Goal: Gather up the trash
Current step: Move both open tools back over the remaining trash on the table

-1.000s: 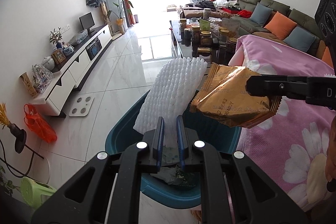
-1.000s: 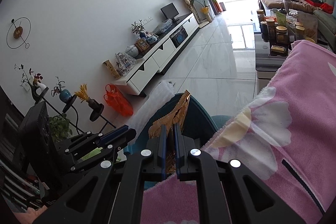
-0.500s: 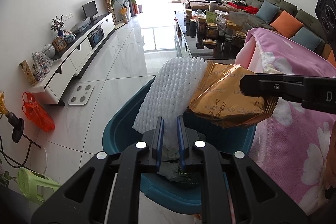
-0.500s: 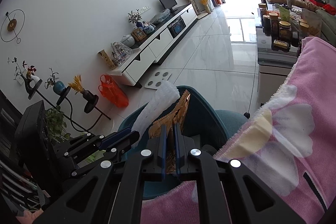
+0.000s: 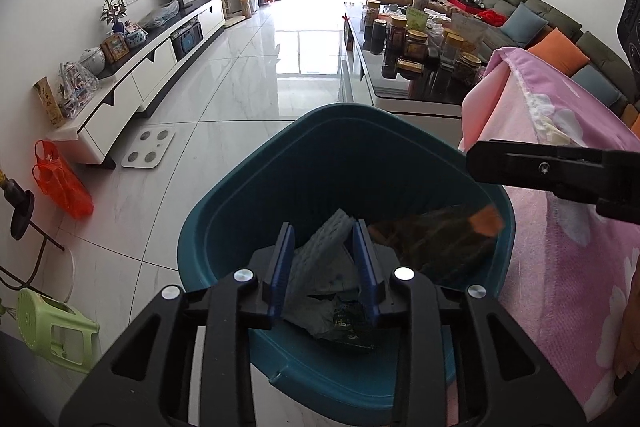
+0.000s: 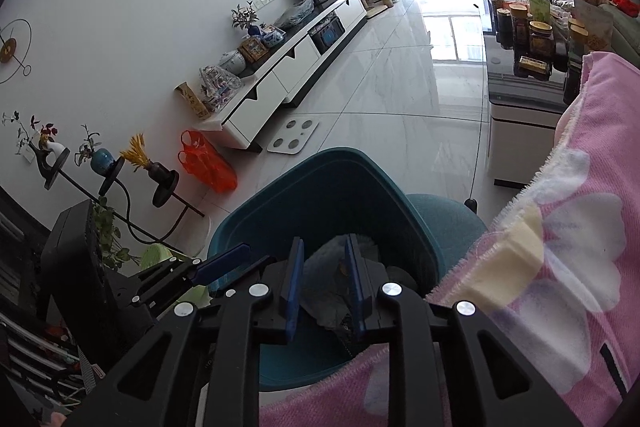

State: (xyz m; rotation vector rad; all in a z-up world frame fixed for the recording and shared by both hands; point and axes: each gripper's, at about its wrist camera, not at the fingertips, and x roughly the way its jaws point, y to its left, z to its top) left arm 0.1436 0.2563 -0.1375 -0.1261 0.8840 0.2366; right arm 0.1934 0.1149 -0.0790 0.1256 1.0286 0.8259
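Legible text: none found in either wrist view.

- Jars [image 5: 416, 41] on the dark tabletop [image 5: 404, 87]: labels present, print too small to read.
- Green card [image 6: 538, 7] standing among the jars: markings blurred, not readable.
- Tall yellow box [image 5: 50, 105] at the end of the white TV cabinet [image 5: 132, 83]: dark vertical characters, not decipherable.
- Dark wrapper [image 5: 340, 319] in the teal bin [image 5: 224, 211]: faint printed pattern, no readable wording.

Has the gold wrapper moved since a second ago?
Yes. The gold wrapper has dropped from rim height down inside the teal bin, clear of the right gripper, whose fingers are opening.
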